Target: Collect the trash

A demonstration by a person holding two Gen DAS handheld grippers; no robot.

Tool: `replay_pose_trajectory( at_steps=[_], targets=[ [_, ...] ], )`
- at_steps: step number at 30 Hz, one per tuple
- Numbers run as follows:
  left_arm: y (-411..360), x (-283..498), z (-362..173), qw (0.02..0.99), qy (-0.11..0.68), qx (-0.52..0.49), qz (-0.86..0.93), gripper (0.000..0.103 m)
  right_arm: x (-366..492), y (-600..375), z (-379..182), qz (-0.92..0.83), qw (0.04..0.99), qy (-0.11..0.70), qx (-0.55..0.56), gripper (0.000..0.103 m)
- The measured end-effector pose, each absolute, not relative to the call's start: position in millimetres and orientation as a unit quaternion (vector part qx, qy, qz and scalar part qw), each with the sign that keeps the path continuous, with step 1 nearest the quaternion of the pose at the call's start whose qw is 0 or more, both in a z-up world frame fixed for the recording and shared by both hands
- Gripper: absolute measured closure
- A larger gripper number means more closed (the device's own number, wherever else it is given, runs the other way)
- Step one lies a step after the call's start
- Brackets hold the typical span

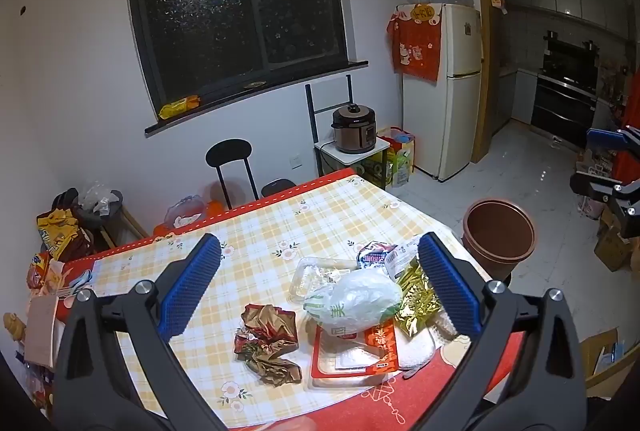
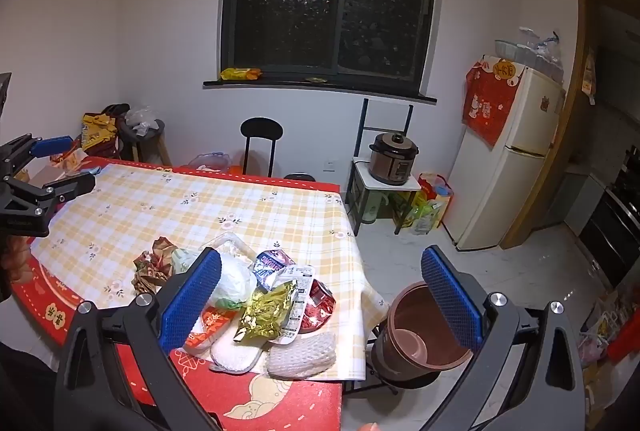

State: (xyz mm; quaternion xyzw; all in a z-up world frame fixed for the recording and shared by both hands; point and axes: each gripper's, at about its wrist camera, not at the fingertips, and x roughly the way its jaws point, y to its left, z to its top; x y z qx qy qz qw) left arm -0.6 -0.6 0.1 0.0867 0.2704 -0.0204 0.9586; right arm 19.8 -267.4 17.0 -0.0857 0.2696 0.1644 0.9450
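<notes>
Yellow-checked plastic cloth with a red border covers the tabletop. Trash is piled at the near right corner of the tabletop, beside the edge closest to the bin.

Pile contents:
- crumpled brown-red wrapper, lying slightly apart from the rest, toward the left
- white plastic bag with green print, resting on a clear plastic tray
- red-and-white packet, flat under the bag
- gold foil wrapper, on top of a white printed sachet
- two white foam nets, at the near edge of the tabletop

Brown trash bin stands on the floor just beside the right edge of the tabletop; a smaller brown cup shape lies inside it.

Left gripper hovers above the pile, jaws spread wide, holding nothing. Right gripper hovers over the corner of the tabletop and the bin, jaws likewise spread wide and empty.

White refrigerator stands against the far wall.
</notes>
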Motion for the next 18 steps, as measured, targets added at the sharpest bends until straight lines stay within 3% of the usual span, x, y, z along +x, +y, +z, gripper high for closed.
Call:
replay_pose_trajectory(
  at_steps=[18],
  targets=[
    [0.5,2.1,-5.9,0.958,0.274,0.083,-0.023,0.005,19.4,-270.3,17.8,0.165,0.945,0.269,-0.081,0.004]
  ],
)
